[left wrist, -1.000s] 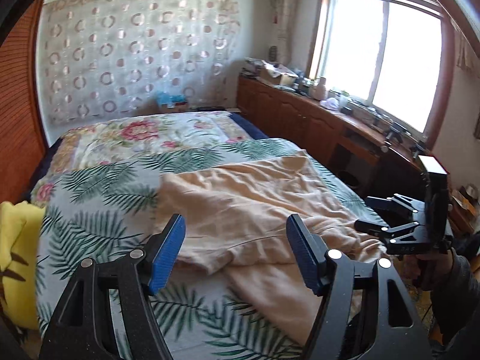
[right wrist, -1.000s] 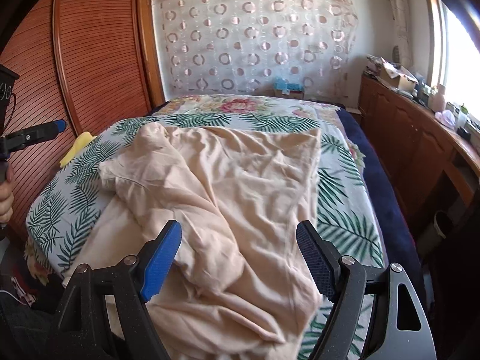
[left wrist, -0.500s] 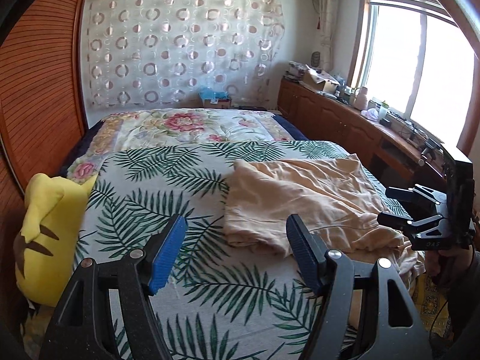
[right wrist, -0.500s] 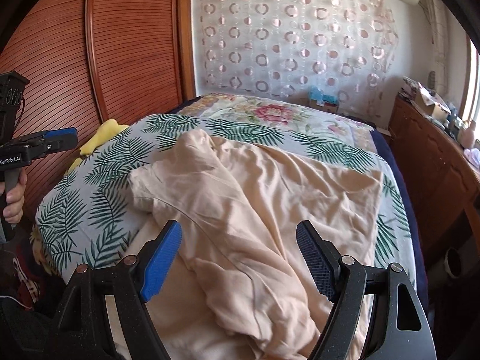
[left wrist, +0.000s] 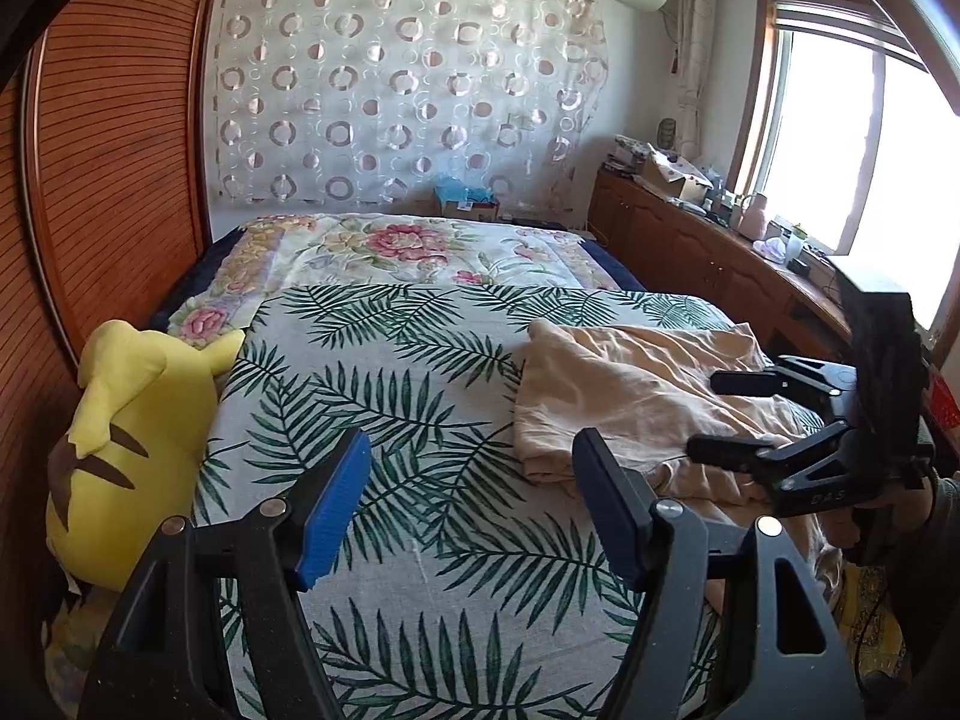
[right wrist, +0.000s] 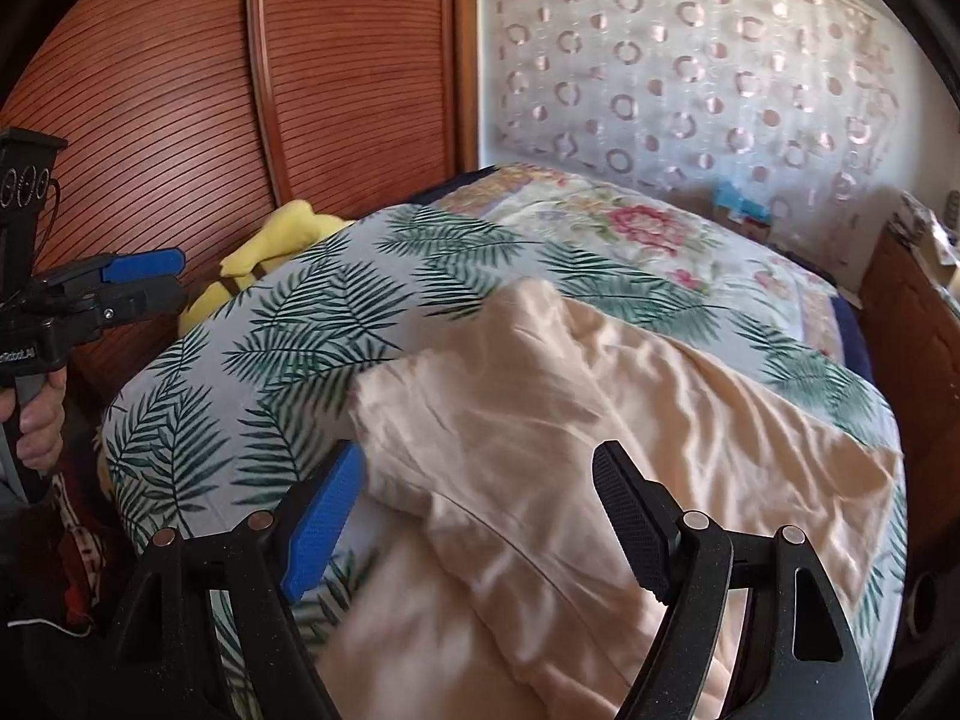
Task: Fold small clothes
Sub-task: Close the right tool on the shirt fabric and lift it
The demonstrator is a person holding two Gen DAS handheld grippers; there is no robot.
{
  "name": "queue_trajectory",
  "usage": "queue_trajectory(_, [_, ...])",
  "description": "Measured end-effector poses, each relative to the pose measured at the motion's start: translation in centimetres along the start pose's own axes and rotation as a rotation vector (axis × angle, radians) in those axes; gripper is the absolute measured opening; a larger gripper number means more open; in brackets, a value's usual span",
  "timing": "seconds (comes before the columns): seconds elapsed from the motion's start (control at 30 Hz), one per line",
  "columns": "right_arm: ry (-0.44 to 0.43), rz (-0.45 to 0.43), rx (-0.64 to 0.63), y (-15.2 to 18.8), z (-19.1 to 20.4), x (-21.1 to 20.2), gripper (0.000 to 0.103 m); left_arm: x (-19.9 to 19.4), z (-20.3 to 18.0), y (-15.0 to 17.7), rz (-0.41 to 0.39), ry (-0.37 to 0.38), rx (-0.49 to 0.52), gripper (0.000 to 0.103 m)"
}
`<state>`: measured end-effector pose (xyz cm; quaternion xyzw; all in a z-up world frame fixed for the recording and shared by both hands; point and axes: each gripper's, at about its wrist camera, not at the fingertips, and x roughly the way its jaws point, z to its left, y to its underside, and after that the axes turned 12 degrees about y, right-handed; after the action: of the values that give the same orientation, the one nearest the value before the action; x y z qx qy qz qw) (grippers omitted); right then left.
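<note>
A crumpled peach garment (right wrist: 570, 420) lies on the palm-leaf bedspread (left wrist: 384, 396), at the right of the left wrist view as the peach garment (left wrist: 636, 390). My left gripper (left wrist: 471, 501) hovers open above bare bedspread, left of the garment, with nothing between its fingers. My right gripper (right wrist: 480, 516) stands open just above the garment's near fold, not touching it. Each gripper shows in the other's view: the right gripper (left wrist: 720, 414) over the garment's right side, the left gripper (right wrist: 162, 279) at the bed's left edge, held by a hand (right wrist: 36, 426).
A yellow plush toy (left wrist: 126, 444) leans at the bed's left edge against the wooden slatted wardrobe (right wrist: 180, 90). A floral quilt (left wrist: 396, 246) covers the far half of the bed. A wooden sideboard (left wrist: 690, 246) with clutter runs under the window at the right.
Both views have swung left: in the left wrist view the garment slid from centre to the right and the plush toy appeared. The right gripper moved left over the garment. Jaws unchanged.
</note>
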<state>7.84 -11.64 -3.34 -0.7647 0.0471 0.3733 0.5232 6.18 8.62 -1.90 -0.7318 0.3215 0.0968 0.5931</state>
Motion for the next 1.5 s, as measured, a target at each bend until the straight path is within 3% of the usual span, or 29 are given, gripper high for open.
queue_trajectory(0.27, [-0.051,0.097,-0.129,-1.7,3.6,6.3,0.081,-0.2,0.7,0.4,0.007,-0.001,-0.014,0.071])
queue_trajectory(0.37, [-0.056,0.144,-0.183,-1.6,4.7,8.5,0.073,0.1,0.8,0.6,0.014,0.002,-0.018,0.071])
queue_trajectory(0.5, [-0.016,0.132,-0.21,-1.9,5.0,9.8,0.056,0.4,0.6,0.8,0.024,0.009,-0.014,0.071])
queue_trajectory(0.57, [-0.016,0.121,-0.21,-2.0,4.9,10.0,0.033,0.5,0.5,0.9,0.028,0.013,-0.016,0.071])
queue_trajectory(0.6, [-0.007,0.114,-0.215,-2.0,4.8,9.9,0.013,0.5,0.4,1.0,0.029,0.017,-0.017,0.071])
queue_trajectory(0.63, [0.017,0.107,-0.223,-1.9,4.8,9.8,0.01,0.6,0.3,1.0,0.031,0.02,-0.015,0.071])
queue_trajectory(0.77, [0.027,0.043,-0.187,-2.3,3.2,7.4,0.008,1.0,-0.2,1.3,0.044,0.033,-0.006,0.071])
queue_trajectory(0.9, [0.101,-0.066,-0.071,-4.3,-2.9,2.3,0.008,1.4,-0.9,1.5,0.057,0.042,0.006,0.071])
queue_trajectory(1.03, [0.214,-0.1,0.046,-5.5,-10.2,-1.4,0.008,1.6,-1.7,1.5,0.048,0.055,0.003,0.071])
queue_trajectory(1.13, [0.3,-0.061,0.121,-5.6,-15.3,-1.7,0.008,1.8,-2.5,1.5,0.052,0.064,0.013,0.071])
queue_trajectory(1.23, [0.378,0.024,0.196,-4.7,-19.1,0.4,0.008,2.0,-3.1,1.6,0.059,0.073,0.028,0.071])
queue_trajectory(1.37, [0.443,0.113,0.262,-2.9,-21.3,3.0,0.01,2.4,-3.8,1.9,0.077,0.086,0.036,0.071])
queue_trajectory(1.43, [0.464,0.146,0.267,-2.5,-21.0,3.6,0.03,2.8,-4.3,2.0,0.091,0.091,0.041,0.071])
queue_trajectory(1.5, [0.475,0.142,0.264,-2.3,-20.5,3.2,0.037,3.1,-4.6,2.2,0.1,0.098,0.045,0.071])
